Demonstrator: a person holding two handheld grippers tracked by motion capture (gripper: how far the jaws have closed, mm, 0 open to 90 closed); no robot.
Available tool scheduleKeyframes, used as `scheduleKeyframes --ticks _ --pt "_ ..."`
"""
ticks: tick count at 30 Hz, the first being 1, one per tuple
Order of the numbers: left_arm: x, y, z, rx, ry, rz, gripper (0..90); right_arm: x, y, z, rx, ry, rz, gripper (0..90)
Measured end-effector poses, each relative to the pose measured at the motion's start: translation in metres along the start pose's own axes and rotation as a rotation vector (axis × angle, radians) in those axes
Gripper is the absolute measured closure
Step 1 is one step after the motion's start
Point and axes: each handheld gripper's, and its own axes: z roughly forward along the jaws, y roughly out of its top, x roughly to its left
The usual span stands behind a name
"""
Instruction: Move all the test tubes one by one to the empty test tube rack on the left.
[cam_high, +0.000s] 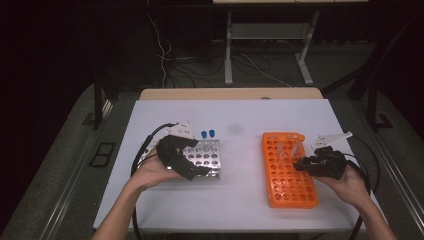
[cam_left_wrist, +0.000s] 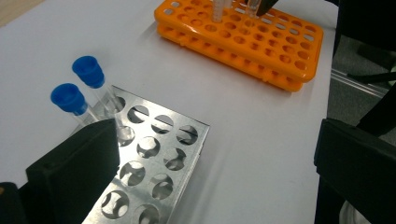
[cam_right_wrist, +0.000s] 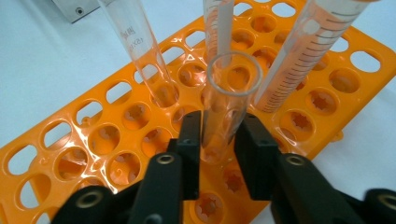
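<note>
Orange plastic, a many-holed test-tube rack (cam_high: 289, 170) lies on the right of the white tabletop (cam_high: 240, 190), and the work in hand appears to be moving tubes into it from the perforated steel rack (cam_high: 205, 159) on the left. Judging by how things stand, the job is partly done: in the right gripper view three clear tubes already stand in the orange rack's far holes, a plain glass one (cam_right_wrist: 140, 51), a narrow one (cam_right_wrist: 218, 28) and a graduated one with printed marks (cam_right_wrist: 299, 56), while two clear tubes with blue caps (cam_left_wrist: 77, 93) remain upright at the far edge of the steel rack. The right gripper (cam_right_wrist: 218, 140) is clenched on a fourth, open-mouthed clear glass tube (cam_right_wrist: 229, 102), its two black jaws pressing the tube's lower part from either side. That tube stands nearly upright between the jaws with its foot down in a hole of the orange rack, just nearer than the narrow tube; whether it is fully seated I cannot tell. The left gripper (cam_high: 192, 167) hovers over the steel rack's near part, its jaws spread wide and grasping nothing, the blue-capped tubes just beyond its left jaw. What seems left is releasing this tube and carrying over the capped pair.
</note>
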Motion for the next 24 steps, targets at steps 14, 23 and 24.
scheduleKeyframes --ticks 14,23,24 --pt "-0.003 -0.002 0.006 0.017 -0.014 0.006 0.0 0.002 0.003 -0.005 0.003 0.003 -0.01 74.8" --pt "-0.003 -0.001 0.006 0.02 -0.017 0.006 0.0 0.008 0.017 -0.027 -0.014 -0.018 -0.043 74.8" --pt "-0.003 -0.001 0.006 0.018 -0.016 0.005 0.0 0.009 0.018 -0.029 -0.014 -0.018 -0.044 74.7"
